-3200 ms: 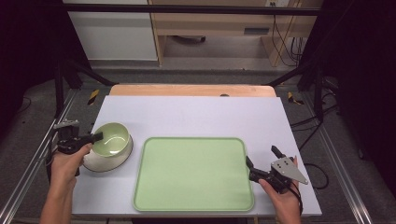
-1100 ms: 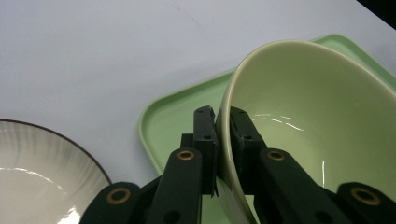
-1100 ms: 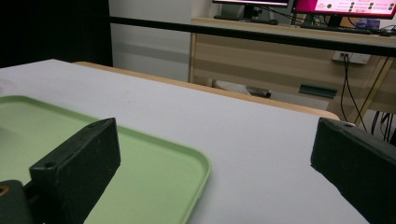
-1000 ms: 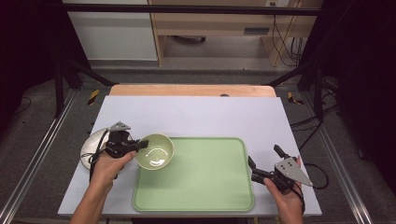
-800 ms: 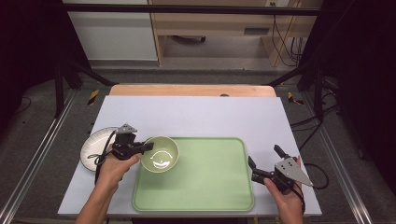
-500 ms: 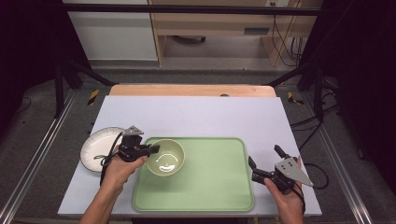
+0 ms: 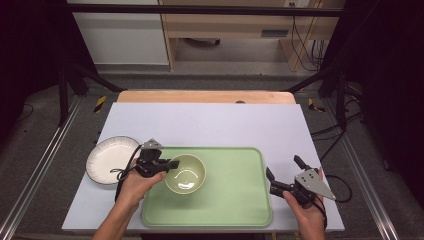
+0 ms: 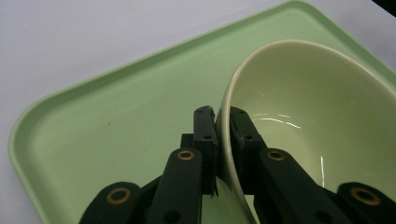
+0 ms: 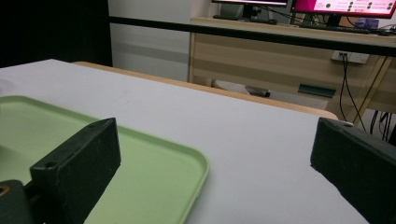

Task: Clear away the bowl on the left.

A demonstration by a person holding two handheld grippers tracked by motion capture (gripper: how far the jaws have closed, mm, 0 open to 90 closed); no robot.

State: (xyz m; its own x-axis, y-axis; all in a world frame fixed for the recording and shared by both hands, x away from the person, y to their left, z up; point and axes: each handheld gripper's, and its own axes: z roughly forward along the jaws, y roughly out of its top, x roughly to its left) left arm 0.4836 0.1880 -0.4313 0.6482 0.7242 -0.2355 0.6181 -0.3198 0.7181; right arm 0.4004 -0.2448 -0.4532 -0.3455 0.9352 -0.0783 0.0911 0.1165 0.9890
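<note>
A pale green bowl is over the left part of the green tray. My left gripper is shut on the bowl's left rim. In the left gripper view the two black jaws pinch the rim of the bowl, one inside and one outside, with the tray beneath. The bowl looks slightly tilted, and I cannot tell whether it touches the tray. My right gripper is open at the tray's right edge, holding nothing. Its view shows the gripper with jaws wide apart over the tray corner.
A white plate lies on the white table top left of the tray, just behind my left hand. The table's far half is bare, with a wooden edge strip at the back. Black frame legs stand off both sides.
My left gripper has carried the bowl off the white plate and rightwards over the tray. The plate stays behind on the table. The right gripper has hardly moved.
</note>
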